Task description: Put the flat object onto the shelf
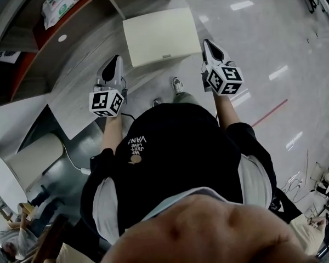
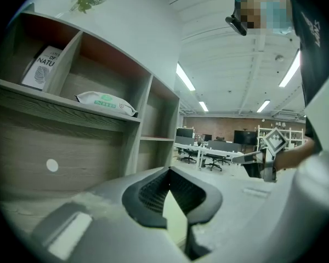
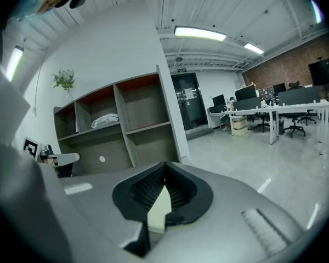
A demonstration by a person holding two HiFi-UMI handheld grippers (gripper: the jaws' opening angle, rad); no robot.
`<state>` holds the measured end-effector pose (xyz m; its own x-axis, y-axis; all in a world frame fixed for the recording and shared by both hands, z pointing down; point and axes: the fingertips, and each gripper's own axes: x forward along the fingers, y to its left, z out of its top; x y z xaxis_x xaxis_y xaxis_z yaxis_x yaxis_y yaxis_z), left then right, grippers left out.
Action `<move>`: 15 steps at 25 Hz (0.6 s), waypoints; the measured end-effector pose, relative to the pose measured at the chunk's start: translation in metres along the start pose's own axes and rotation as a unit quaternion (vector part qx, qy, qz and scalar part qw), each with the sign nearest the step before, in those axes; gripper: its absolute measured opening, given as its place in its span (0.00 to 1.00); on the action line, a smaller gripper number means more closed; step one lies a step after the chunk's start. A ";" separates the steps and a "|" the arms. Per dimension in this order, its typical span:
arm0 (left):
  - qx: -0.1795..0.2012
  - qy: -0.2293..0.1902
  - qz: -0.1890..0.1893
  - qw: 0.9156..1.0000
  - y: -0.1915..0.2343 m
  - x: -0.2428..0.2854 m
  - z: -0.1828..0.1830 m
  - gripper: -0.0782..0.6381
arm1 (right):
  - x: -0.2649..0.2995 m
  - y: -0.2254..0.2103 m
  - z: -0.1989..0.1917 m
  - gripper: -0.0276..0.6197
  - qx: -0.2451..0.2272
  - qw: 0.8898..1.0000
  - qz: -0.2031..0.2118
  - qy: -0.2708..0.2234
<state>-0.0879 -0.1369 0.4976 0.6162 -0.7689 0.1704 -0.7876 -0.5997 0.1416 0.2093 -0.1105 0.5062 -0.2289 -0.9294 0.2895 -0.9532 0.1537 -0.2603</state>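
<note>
The wooden shelf (image 1: 82,48) stands ahead of the left gripper (image 1: 117,58) and to its left. On one board, above and left of this gripper's tips, a white packet with green print (image 2: 106,102) lies flat. One compartment further left, a book (image 2: 43,67) stands leaning. The glossy grey floor (image 1: 252,37) spreads ahead and right of the right gripper (image 1: 205,41).

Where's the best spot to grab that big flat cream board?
By its thin side edges, with one gripper coming in from each side. The flat cream board is wide, thin and lying level, so jaws can pinch an edge but not span it. The left gripper and right gripper appear to hold it that way.
</note>
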 end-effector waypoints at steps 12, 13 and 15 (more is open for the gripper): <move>-0.010 0.046 0.035 0.998 0.020 0.036 -0.030 0.11 | 0.052 -0.043 -0.024 0.05 0.001 0.999 0.002 0.046; -0.010 0.056 0.035 0.998 0.020 0.039 -0.034 0.11 | 0.056 -0.047 -0.028 0.05 0.002 0.999 0.002 0.053; -0.013 0.072 0.040 0.996 0.022 0.044 -0.045 0.11 | 0.063 -0.054 -0.037 0.15 0.007 0.997 0.001 0.072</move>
<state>-0.0778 -0.1742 0.5518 0.5476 -0.7728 0.3208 -0.8348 -0.5304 0.1474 0.2394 -0.1648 0.5725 -0.2585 -0.8713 0.4171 -0.9497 0.1503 -0.2746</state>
